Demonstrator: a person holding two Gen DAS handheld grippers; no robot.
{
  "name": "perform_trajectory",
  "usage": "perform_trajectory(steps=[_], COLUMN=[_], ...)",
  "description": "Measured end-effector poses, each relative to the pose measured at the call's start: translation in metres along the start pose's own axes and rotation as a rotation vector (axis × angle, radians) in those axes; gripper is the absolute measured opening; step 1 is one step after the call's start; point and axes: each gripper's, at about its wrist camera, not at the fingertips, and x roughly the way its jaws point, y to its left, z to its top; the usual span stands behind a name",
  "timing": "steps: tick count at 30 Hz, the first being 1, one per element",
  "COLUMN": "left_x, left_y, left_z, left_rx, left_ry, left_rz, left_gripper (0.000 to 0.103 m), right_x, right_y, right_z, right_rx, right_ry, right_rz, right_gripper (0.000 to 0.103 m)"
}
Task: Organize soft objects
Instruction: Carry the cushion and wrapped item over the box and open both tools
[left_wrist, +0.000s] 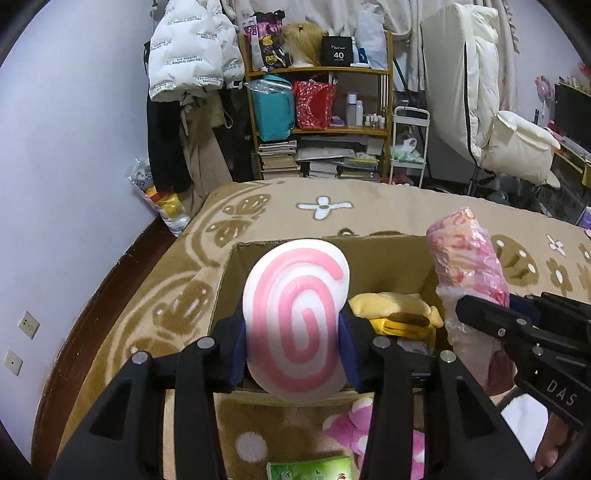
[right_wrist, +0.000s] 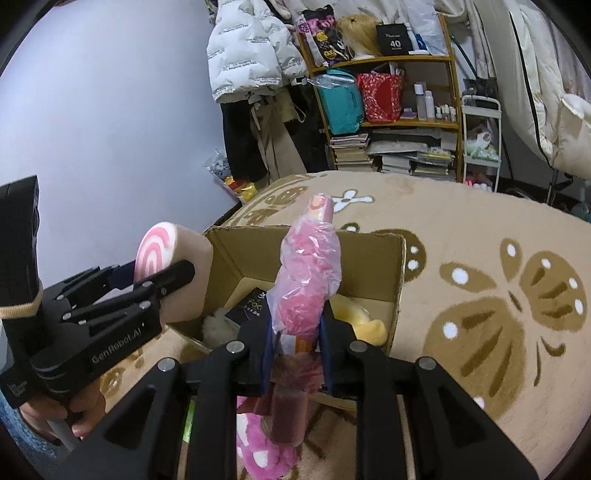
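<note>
The swirl cushion (left_wrist: 297, 317), white with a pink spiral, is clamped upright between the fingers of my left gripper (left_wrist: 295, 332), held over the near edge of the open cardboard box (left_wrist: 391, 258). From my right wrist view the same cushion (right_wrist: 162, 254) shows side-on at the box's left wall, with its tan side facing the box. My right gripper (right_wrist: 295, 332) has its fingers closed on a pink roll wrapped in clear plastic (right_wrist: 310, 266), which stands nearly upright, its top tilted slightly away from me, above the near rim of the box. In the left view that roll (left_wrist: 465, 258) rises just right of the box's right wall. Inside the box lies a yellow plush toy (left_wrist: 399, 310), along with a dark packet (right_wrist: 255, 306) and something white and fluffy (right_wrist: 218, 325) at the near left corner. The box sits on a tan blanket with brown butterflies and white flowers (right_wrist: 480, 280), spread over the bed. A pink fluffy toy with white spots (right_wrist: 262, 450) lies on the blanket in front of the box, below my grippers, and a green packet (left_wrist: 310, 469) is just beside it.
</note>
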Motion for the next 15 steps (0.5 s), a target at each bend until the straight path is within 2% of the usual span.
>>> perform_trajectory(steps=[4, 7, 10, 11, 13, 15], left_x=[0.001, -0.001, -0.008, -0.010, -0.014, -0.018], left_y=[0.005, 0.010, 0.017, 0.018, 0.023, 0.026], left_z=[-0.001, 0.000, 0.002, 0.002, 0.002, 0.003], left_rx=[-0.016, -0.041, -0.050, -0.054, -0.064, -0.070], left_ry=[0.015, 0.005, -0.014, -0.021, -0.024, -0.019], left_rz=[0.008, 0.029, 0.030, 0.032, 0.039, 0.036], left_gripper=[0.047, 0.060, 0.077, 0.080, 0.081, 0.083], right_x=[-0.001, -0.001, -0.003, -0.003, -0.005, -0.007], right_y=[-0.001, -0.001, 0.000, 0.000, 0.002, 0.003], right_z=[-0.001, -0.003, -0.003, -0.003, -0.004, -0.004], right_rx=[0.014, 0.019, 0.017, 0.012, 0.004, 0.003], right_ry=[-0.001, 0.002, 0.010, 0.015, 0.015, 0.015], right_rz=[-0.003, 0.002, 0.001, -0.001, 0.001, 0.004], right_gripper=[0.026, 0.040, 0.064, 0.070, 0.074, 0.083])
